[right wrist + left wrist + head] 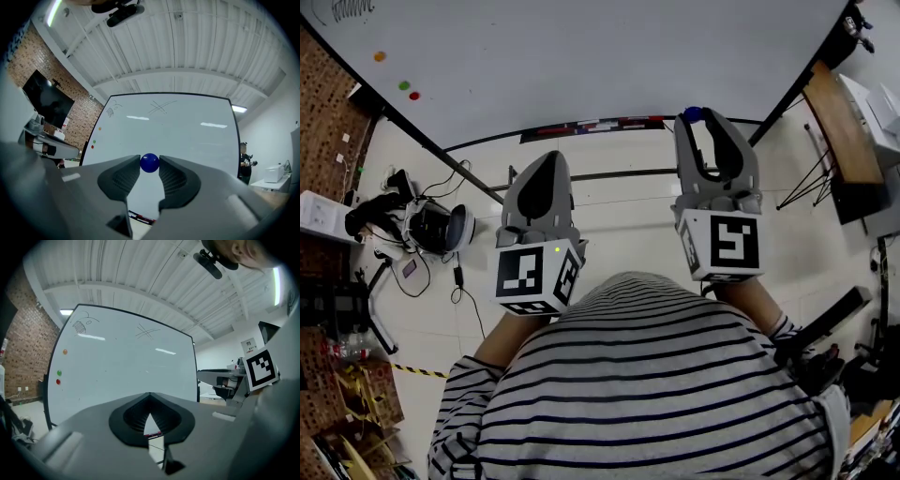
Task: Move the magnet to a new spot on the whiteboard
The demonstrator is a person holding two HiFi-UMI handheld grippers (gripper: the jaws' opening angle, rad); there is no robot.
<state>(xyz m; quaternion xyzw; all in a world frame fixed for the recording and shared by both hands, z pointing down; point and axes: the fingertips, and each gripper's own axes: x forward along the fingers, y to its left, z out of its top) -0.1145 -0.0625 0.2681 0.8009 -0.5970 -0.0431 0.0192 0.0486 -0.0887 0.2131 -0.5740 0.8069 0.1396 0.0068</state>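
A round blue magnet [150,163] is pinched between the tips of my right gripper [150,164], which is shut on it and held off the whiteboard [178,136]. From the head view the blue magnet [692,114] peeks out at the tip of the right gripper [694,118], just below the whiteboard [581,56]. My left gripper [540,161] is shut with nothing in it, its jaw tips meeting in the left gripper view [150,394]. An orange magnet [380,56], a green magnet [404,85] and a red magnet [414,96] cling to the board's left side.
The board's marker tray [595,126] runs under its lower edge, above the stand's bar [619,173]. A headset and cables [431,230] lie on the floor at left. A wooden table [844,127] stands at right. Pen scribbles [159,107] mark the board's top.
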